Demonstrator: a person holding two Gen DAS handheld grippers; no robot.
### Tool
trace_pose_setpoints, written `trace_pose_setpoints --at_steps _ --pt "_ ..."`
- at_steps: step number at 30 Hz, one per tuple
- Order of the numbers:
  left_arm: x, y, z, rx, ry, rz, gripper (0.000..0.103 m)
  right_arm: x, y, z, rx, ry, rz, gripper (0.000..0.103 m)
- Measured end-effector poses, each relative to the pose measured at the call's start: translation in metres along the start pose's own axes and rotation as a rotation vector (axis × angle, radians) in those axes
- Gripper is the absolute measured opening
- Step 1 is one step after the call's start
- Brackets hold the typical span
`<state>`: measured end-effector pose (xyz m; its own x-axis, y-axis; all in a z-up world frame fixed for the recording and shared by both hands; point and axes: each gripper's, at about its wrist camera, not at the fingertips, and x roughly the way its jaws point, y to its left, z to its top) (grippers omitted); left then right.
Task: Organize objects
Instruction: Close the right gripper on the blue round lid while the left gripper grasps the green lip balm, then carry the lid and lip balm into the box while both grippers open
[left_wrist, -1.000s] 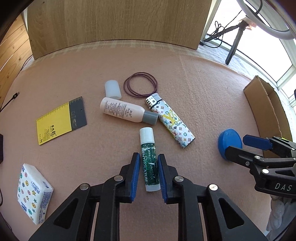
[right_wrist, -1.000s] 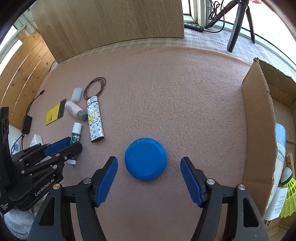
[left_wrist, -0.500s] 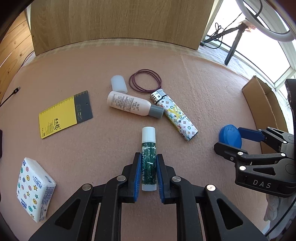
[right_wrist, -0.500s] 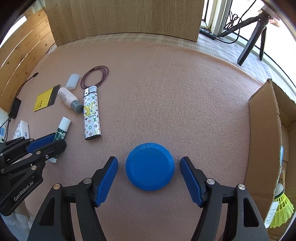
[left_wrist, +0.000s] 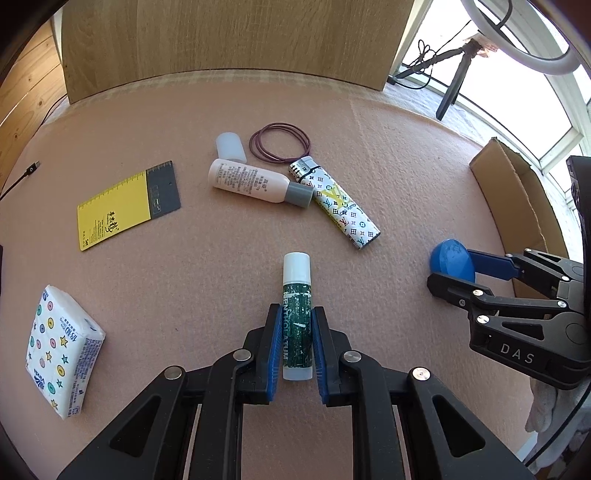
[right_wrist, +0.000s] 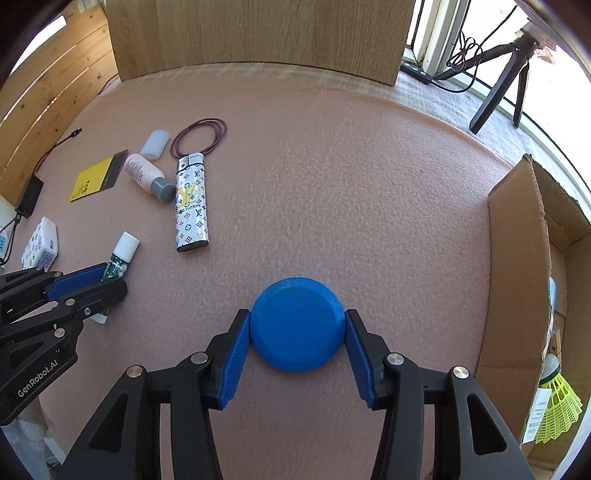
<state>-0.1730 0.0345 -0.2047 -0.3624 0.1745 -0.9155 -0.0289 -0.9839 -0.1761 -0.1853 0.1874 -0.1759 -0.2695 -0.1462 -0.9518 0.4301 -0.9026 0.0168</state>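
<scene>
Right gripper (right_wrist: 295, 350) fingers seemingly closed around disc (right_wrist: 295, 325).

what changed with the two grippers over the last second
The left gripper closed its jaws on the green lip balm tube, which lay loose between them a second ago. The right gripper has just been closing its jaws around the blue disc, and they now touch its rim. The lighter, bottle, hair ties, yellow card and tissue pack lie as before.

Counts: 1 lip balm stick (left_wrist: 296, 314), 1 blue disc (right_wrist: 297, 324), 1 lighter (left_wrist: 338, 205), 1 lotion bottle (left_wrist: 255, 181), 1 clear cap (left_wrist: 231, 146), 1 tissue pack (left_wrist: 59, 350), 1 yellow card (left_wrist: 125, 205), 1 cardboard box (right_wrist: 517, 280), 1 shuttlecock (right_wrist: 557, 402); hair bands (left_wrist: 279, 146) looped together, number unclear.
</scene>
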Motion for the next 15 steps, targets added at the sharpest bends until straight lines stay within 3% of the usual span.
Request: trace_pose_setpoints --at_steps 15 --pt "-0.028 -0.042 -0.017 0.053 -0.023 -0.069 0.016 -0.063 -0.026 -0.049 0.107 -0.104 0.108 0.046"
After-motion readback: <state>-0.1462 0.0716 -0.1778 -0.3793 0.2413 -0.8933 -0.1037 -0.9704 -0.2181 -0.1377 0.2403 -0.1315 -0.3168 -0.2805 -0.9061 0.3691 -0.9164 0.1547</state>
